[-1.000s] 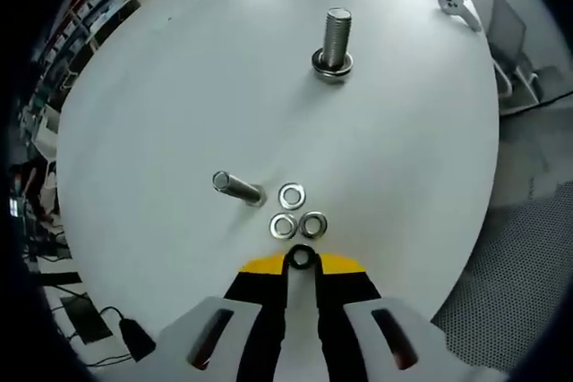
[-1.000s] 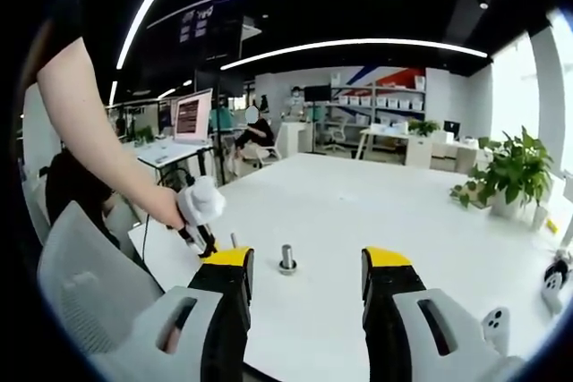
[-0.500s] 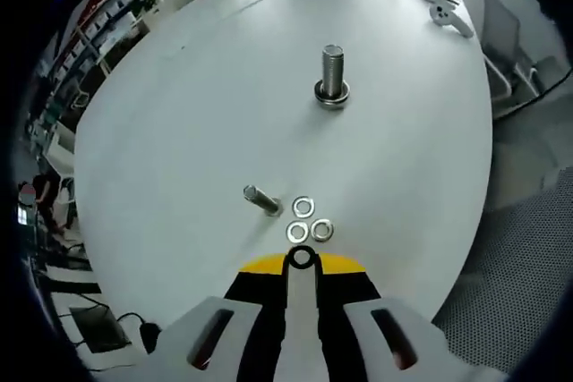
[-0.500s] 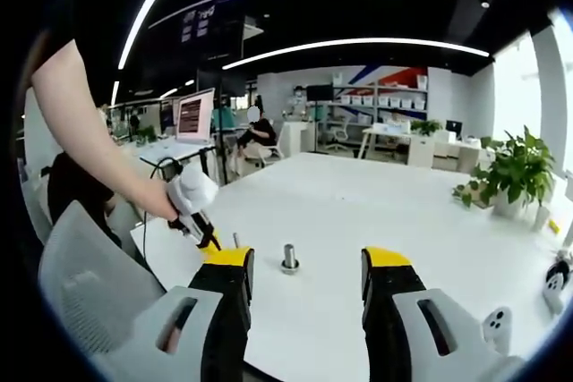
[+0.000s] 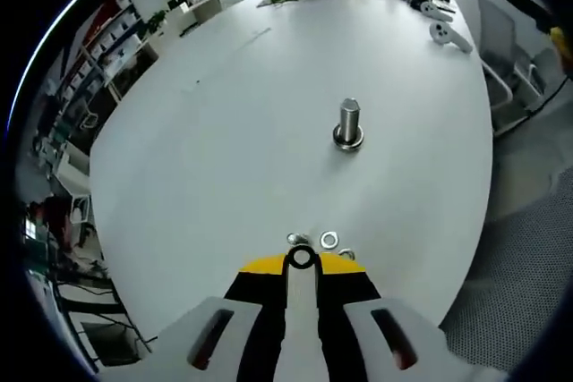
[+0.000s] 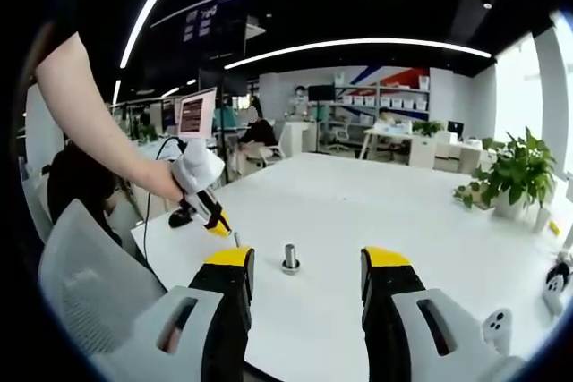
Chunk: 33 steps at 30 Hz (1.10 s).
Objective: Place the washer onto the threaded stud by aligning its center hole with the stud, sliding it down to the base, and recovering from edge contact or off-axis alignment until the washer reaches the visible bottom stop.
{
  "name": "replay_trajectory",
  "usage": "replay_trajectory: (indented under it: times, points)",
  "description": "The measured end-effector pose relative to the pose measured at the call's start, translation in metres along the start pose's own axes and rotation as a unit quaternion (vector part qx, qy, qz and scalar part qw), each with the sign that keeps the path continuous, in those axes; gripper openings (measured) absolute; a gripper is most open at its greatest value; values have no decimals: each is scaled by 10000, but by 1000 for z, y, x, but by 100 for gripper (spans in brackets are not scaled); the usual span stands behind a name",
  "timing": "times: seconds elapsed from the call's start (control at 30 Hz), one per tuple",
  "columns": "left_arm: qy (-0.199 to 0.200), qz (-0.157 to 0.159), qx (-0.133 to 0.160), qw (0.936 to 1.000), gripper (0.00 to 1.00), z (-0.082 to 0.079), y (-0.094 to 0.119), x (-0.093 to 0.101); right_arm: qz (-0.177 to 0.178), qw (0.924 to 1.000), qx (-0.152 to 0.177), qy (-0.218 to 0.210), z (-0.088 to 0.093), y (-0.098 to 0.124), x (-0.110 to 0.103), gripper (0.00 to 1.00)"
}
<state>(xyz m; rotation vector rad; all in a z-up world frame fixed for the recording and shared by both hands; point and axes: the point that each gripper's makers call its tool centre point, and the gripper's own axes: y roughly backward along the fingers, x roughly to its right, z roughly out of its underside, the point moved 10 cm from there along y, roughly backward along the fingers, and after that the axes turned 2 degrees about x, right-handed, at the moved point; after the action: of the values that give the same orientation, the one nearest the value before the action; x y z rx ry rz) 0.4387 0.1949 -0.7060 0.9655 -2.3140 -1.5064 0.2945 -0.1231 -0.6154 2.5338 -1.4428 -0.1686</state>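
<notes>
Washer (image 5: 302, 258): small metal ring pinched at the tips of the left tongs (image 5: 302, 263), held above the near edge of the counter (image 5: 224, 131); its centre hole faces the camera in the left gripper view.
Left tongs: jaws closed together, clamped on the washer; yellow tip bands meet just under the ring. In the right gripper view the same tool (image 6: 218, 224) appears at left, held in a person's hand (image 6: 170, 190), its yellow tip tilted down toward the counter.
Threaded stud (image 5: 348, 123): upright on the counter, well apart from the held washer, with a wider collar at its base. It also stands in the right gripper view (image 6: 290, 258), between the two jaws of the right tongs (image 6: 306, 267) but farther off.
Loose washers (image 5: 329, 240): two or three lie flat on the counter just beyond the left tongs' tips, partly hidden by them.
Second stud (image 6: 236, 240): thin pin just beside the left tongs' tip in the right gripper view; detail too small to tell.
Right tongs: jaws wide apart, holding nothing, raised over the counter's near edge.
Surroundings: potted plant (image 6: 515, 174) at the counter's far right; white handheld controller (image 5: 448, 33) near the far edge; office desks and a monitor (image 6: 193, 115) behind.
</notes>
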Motion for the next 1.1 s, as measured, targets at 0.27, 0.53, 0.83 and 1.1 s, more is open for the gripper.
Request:
replay_trajectory:
  times: [0.27,0.53,0.83,1.1]
  points:
    - [-159,55,-121,9998,9,-10,-4,-6,-9,10000,-26,61,0,0,-1,50]
    - [-365,119,-318,9988,9,-16,-8,-6,-4,10000,-22,60,0,0,-1,50]
    - [-458,147,-554,9973,9,-16,-14,-7,-23,10000,-22,78,0,-1,-1,49]
    - [-481,191,-570,9970,9,-17,-15,-6,-31,10000,-4,52,0,-1,-1,50]
